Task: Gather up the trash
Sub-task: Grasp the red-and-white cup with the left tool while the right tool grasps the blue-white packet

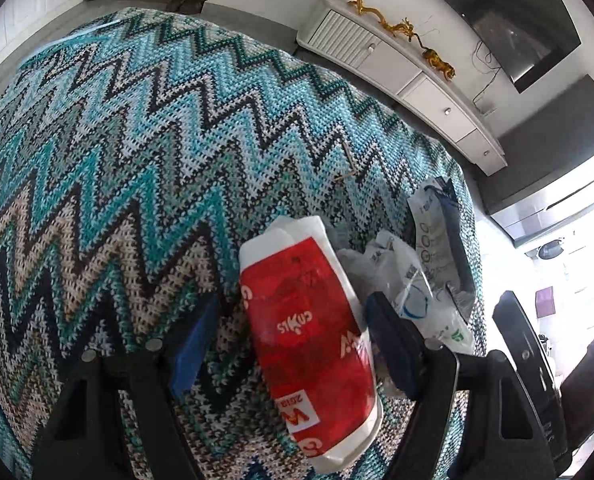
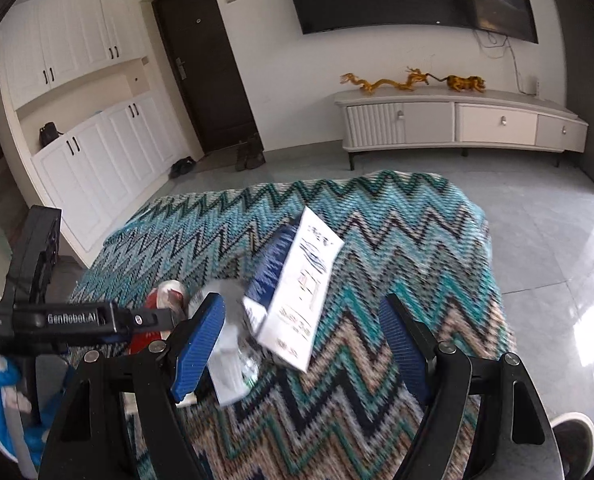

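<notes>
Trash lies clustered on the zigzag-knit surface [image 1: 145,128]: your left tongs [image 1: 289,344] are spread wide with the red-and-white packet [image 1: 309,332] lying between the fingers, its side near the right-hand pad. Crumpled clear wrappers [image 1: 401,276] sit just beyond. Your right tongs [image 2: 309,344] are released too, and the blue-and-white carton [image 2: 297,284] tilts between the fingers, apart from both pads.

Teal-black-beige zigzag cloth [image 1: 137,152]; red-white wrapper [image 1: 309,320]; blue-white box [image 2: 297,284].
</notes>
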`<state>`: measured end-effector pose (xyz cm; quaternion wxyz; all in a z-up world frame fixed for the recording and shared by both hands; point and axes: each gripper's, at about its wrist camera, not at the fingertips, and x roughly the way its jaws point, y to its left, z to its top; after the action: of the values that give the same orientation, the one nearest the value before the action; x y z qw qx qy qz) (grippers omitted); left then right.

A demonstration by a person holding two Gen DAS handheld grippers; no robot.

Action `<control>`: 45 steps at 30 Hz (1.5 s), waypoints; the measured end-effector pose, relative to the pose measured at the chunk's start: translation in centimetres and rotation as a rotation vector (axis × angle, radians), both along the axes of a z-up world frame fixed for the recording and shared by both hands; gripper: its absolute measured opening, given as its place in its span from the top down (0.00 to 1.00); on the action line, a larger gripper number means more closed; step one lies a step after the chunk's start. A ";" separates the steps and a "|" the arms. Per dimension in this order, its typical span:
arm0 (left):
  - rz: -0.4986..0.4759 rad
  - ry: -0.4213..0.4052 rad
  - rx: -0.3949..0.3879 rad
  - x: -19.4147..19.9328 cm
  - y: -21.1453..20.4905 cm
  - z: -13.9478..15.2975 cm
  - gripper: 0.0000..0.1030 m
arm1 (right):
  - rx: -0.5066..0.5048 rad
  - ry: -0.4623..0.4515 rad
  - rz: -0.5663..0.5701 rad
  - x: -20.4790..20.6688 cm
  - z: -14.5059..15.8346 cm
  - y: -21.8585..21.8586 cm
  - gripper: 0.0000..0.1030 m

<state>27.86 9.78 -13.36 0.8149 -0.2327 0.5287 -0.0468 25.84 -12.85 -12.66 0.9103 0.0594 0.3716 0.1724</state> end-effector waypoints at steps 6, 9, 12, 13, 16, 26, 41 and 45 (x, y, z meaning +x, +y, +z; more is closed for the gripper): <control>-0.005 0.003 -0.042 1.0 -0.4 -0.2 0.28 | 0.023 0.048 0.012 2.9 -1.4 1.9 0.24; -0.021 -0.004 -0.047 1.0 -0.6 -0.3 0.29 | 0.035 0.077 0.014 4.0 -2.2 2.5 0.24; -0.033 -0.015 -0.078 0.5 -0.2 -0.5 0.31 | 0.034 0.097 0.006 4.8 -2.9 2.6 0.24; -0.034 -0.017 -0.084 0.3 0.0 -0.6 0.32 | 0.042 0.102 0.003 5.0 -3.0 2.6 0.24; -0.038 -0.026 -0.106 -0.1 0.6 -0.9 0.41 | 0.060 0.115 -0.008 5.4 -3.3 2.2 0.29; -0.008 -0.038 -0.144 -2.1 4.8 -1.2 0.55 | 0.104 0.126 -0.021 5.0 -3.7 -0.2 0.46; 0.019 -0.096 -0.153 -7.3 7.4 0.6 0.57 | 0.117 0.074 -0.006 0.2 -1.6 -1.1 0.79; -0.001 -0.130 -0.147 -9.0 7.1 2.1 0.57 | 0.129 0.038 -0.023 -3.1 -0.2 -2.5 0.79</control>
<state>18.85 16.90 -11.22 0.8282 -0.2880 0.4701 -0.1008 22.73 -15.35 -12.87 0.8993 0.1256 0.3762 0.1844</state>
